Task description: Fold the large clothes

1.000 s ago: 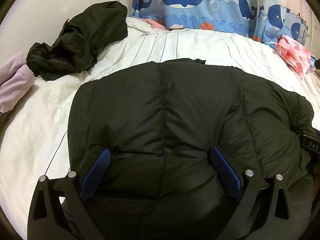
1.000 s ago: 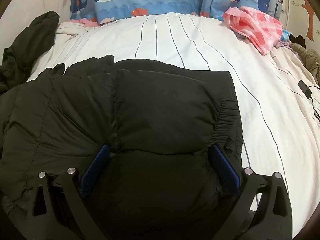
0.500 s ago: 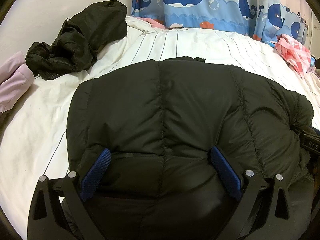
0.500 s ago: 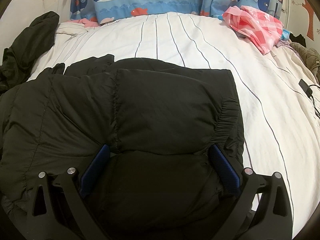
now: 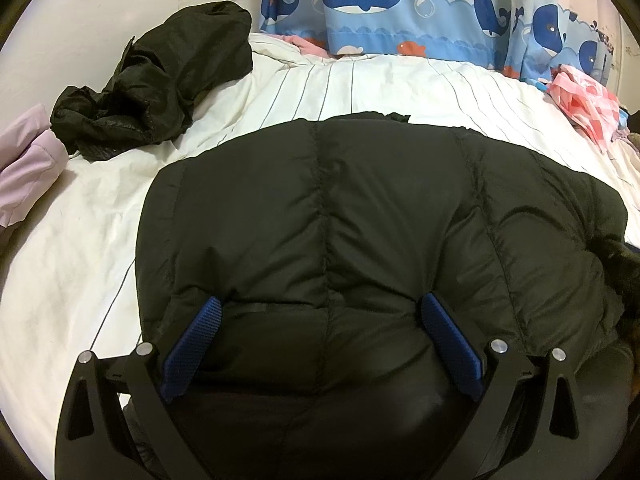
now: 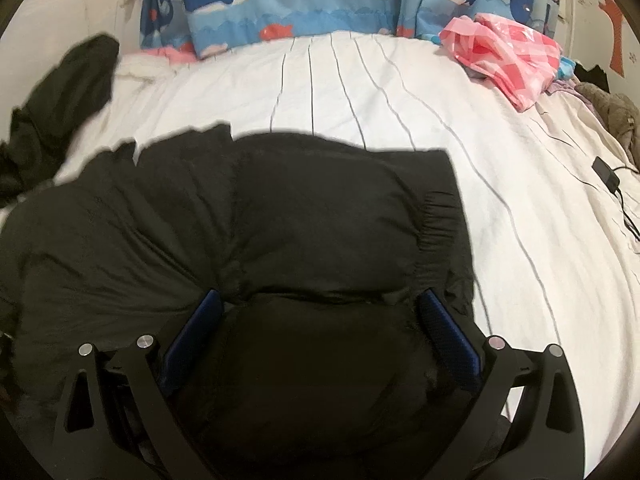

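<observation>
Black quilted nylon fills the lower half of both my views: the puffer jacket (image 5: pixel 360 240) lies spread on the bed (image 5: pixel 380 88), its padded body running away from me toward the curtain, with the quilting seams pointing the same way. My left gripper (image 5: pixel 320 320) sits over the near hem with its fingers (image 5: pixel 192 344) spread wide, blue pads straddling a bulge of padding but not closed on it. My right gripper (image 6: pixel 318 320) is likewise wide apart over the near edge, beside the gathered elastic band (image 6: pixel 434 232) at the jacket's right side; that view is blurred, so I judge that hand to be moving. Both hands are about equally near the hem, so I reckon the next fold would carry this near edge forward, along the jacket's length. Around it is white bedding with thin dark stripes. A second dark garment (image 5: pixel 160 80) is crumpled at the far left, well apart, a lilac one (image 5: pixel 24 164) lies at the left edge, and pink checked cloth (image 6: pixel 508 52) sits far right. A whale-print curtain (image 5: pixel 400 8) hangs behind, and a charger with its cable (image 6: pixel 606 174) lies on the right.
</observation>
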